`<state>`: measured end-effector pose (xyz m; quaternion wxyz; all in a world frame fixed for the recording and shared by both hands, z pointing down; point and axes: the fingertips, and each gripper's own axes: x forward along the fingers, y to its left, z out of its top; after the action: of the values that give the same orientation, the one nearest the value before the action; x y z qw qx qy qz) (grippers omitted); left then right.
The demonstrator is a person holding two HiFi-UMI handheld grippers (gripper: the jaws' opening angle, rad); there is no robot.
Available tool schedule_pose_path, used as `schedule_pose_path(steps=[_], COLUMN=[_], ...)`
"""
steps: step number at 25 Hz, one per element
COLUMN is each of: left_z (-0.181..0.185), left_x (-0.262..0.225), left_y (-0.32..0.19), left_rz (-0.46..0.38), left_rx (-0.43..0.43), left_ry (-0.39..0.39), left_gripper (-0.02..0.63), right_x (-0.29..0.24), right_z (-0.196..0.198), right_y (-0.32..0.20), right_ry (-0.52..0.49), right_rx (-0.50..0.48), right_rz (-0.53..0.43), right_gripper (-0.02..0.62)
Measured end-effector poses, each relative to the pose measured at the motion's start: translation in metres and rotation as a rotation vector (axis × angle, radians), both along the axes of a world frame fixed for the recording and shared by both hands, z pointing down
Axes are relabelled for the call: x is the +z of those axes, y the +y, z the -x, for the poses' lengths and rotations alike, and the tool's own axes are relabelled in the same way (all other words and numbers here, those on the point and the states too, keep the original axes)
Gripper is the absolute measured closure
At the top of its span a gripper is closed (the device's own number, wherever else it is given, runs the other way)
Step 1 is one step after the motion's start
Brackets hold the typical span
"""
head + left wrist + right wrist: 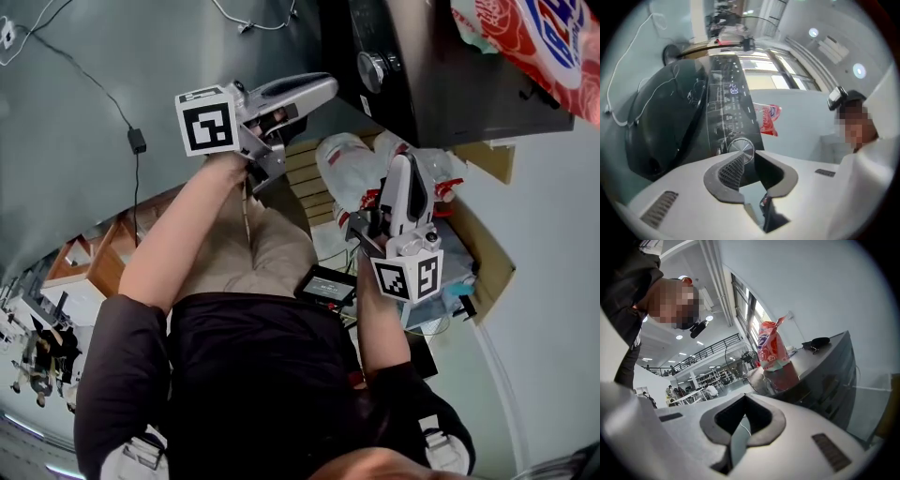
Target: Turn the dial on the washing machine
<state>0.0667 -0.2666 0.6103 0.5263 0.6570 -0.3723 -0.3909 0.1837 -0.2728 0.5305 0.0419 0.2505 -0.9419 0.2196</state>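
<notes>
Left arm (178,234) outstretched; left tongs (326,87) narrowly open, empty, near the dial (372,70); right tongs (403,167) closed, empty.

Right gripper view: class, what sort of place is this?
Probably a large workshop or lab hall, not a home: a washing machine, with a railed gallery and desks with people beyond.

Two grippers: left gripper (328,86) and right gripper (401,164). Two marker cubes (206,119), one behind each gripper's jaws. One washing machine (450,94) ahead of both grippers. One dial (371,70) just beyond the left gripper's tips. One red bag (771,350) and one small black object (815,342), both beyond the right gripper.
</notes>
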Motion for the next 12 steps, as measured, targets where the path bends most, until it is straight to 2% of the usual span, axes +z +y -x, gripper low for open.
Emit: schedule_pose_path(steps=[3, 5, 8, 10, 12], left_z=[0.003, 0.002, 0.004, 0.007, 0.009], left_x=[-0.021, -0.037, -0.056, -0.057, -0.055], left_y=[0.010, 0.016, 0.024, 0.030, 0.037], left_rz=[-0.098, -0.170, -0.257, -0.250, -0.222], left_rx=[-0.005, -0.025, -0.108, -0.159, -0.192], left_ry=[-0.340, -0.561, -0.915, -1.083, -1.160], left_gripper=[0.609, 0.611, 0.612, 0.612, 0.612], right_x=[0.001, 0.003, 0.004, 0.003, -0.004], right_z=[0.000, -0.001, -0.004, -0.004, 0.000], right_y=[0.001, 0.000, -0.002, -0.003, 0.002], right_ry=[0.005, 0.018, 0.044, 0.068, 0.125], right_rx=[0.009, 0.025, 0.055, 0.062, 0.043], right_rz=[-0.005, -0.015, -0.042, -0.080, -0.187], right_gripper=[0.594, 0.594, 0.594, 0.594, 0.594])
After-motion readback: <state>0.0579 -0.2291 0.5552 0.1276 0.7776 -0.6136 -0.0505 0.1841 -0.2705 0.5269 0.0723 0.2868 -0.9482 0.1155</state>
